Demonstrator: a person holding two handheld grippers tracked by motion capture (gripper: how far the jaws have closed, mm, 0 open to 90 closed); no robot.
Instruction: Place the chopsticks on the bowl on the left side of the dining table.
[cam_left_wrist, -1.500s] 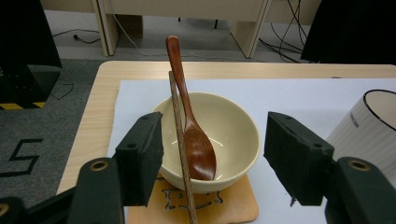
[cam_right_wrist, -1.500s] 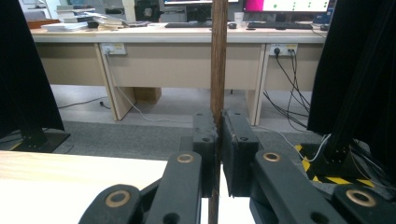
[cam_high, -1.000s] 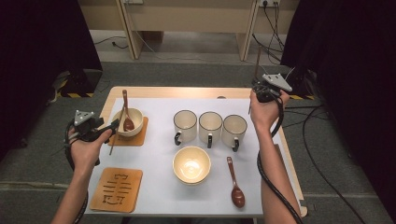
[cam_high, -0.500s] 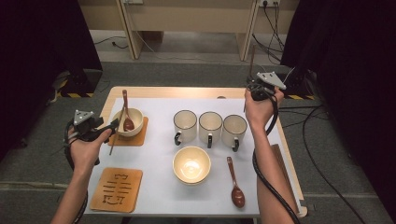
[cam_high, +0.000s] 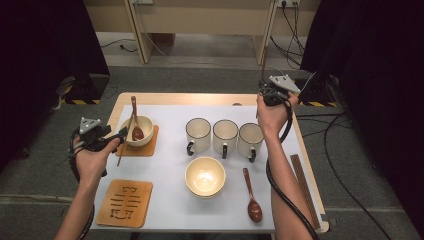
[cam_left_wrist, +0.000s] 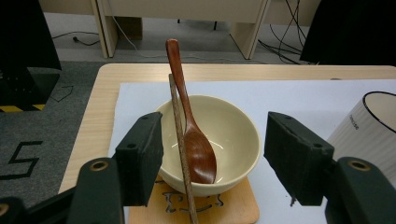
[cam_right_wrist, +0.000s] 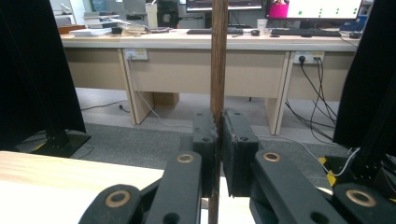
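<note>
My left gripper (cam_left_wrist: 215, 154) stands open in front of a cream bowl (cam_left_wrist: 233, 135) on a wooden coaster (cam_high: 145, 148) at the table's left. A brown wooden spoon (cam_left_wrist: 196, 154) rests in the bowl, and a wooden chopstick (cam_left_wrist: 180, 135) leans against its near rim, between the jaws and close to the left one. In the high view this left gripper (cam_high: 120, 134) sits just left of the bowl (cam_high: 142, 125). My right gripper (cam_right_wrist: 218, 140) is shut on a second chopstick (cam_right_wrist: 218, 56), held upright. It hovers over the table's far right part as the right gripper (cam_high: 265, 91).
Three white mugs (cam_high: 225, 135) stand in a row mid-table. A second cream bowl (cam_high: 205, 175) sits in front of them, with another wooden spoon (cam_high: 252, 197) to its right. An empty coaster (cam_high: 125, 202) lies front left. Wooden sticks (cam_high: 302, 185) lie along the right edge.
My right gripper has drifted a little to the left with the chopstick in it. The left gripper and the bowl have stayed put.
</note>
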